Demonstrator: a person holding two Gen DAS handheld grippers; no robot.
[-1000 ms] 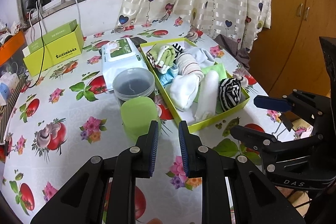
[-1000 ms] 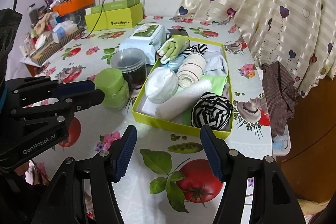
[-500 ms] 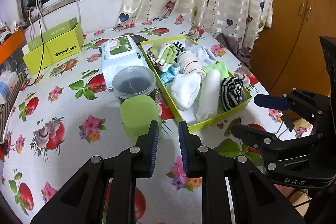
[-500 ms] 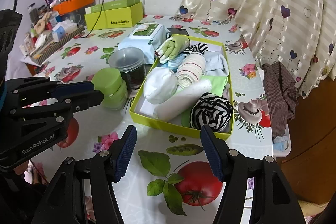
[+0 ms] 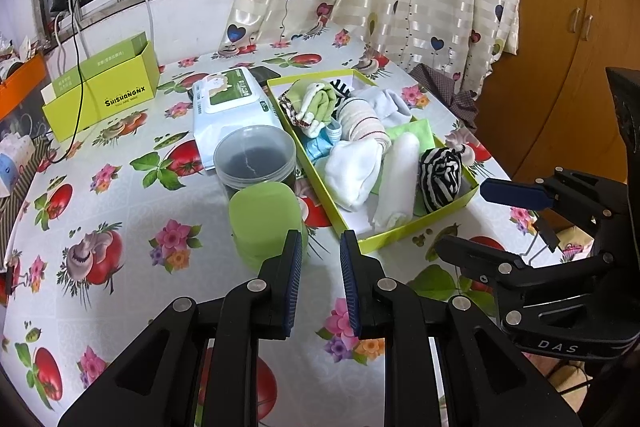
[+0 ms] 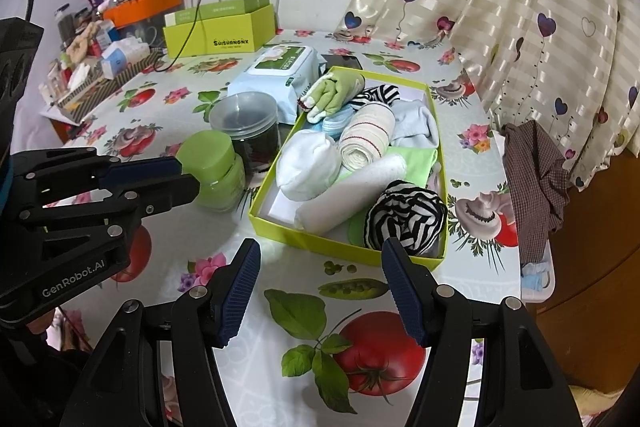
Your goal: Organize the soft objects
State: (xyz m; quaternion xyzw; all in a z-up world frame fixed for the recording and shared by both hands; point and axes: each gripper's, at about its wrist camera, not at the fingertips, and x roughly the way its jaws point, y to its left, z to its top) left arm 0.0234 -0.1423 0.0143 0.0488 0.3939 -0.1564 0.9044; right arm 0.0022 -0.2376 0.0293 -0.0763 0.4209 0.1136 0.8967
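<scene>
A shallow yellow-green box (image 5: 404, 230) (image 6: 280, 231) on the flowered tablecloth holds several rolled socks: a black-and-white striped one (image 5: 440, 173) (image 6: 404, 215), white ones (image 5: 352, 171) (image 6: 306, 169), a cream ribbed one (image 6: 366, 139) and a green one (image 5: 314, 101) (image 6: 336, 91). My left gripper (image 5: 320, 279) hovers over the cloth in front of the box, jaws narrowly apart and empty. My right gripper (image 6: 320, 287) is wide open and empty, just short of the box's near wall. Each gripper shows in the other's view.
A green-lidded jar (image 5: 266, 217) (image 6: 212, 167) and a clear tub (image 5: 254, 157) (image 6: 244, 119) stand left of the box. A wipes pack (image 5: 230, 99), a green carton (image 5: 100, 91) and clutter (image 6: 92, 55) sit behind. A checked cloth (image 6: 534, 179) hangs off the right table edge.
Both grippers have drifted very slightly; the scene looks nearly the same. Jaw openings have not changed.
</scene>
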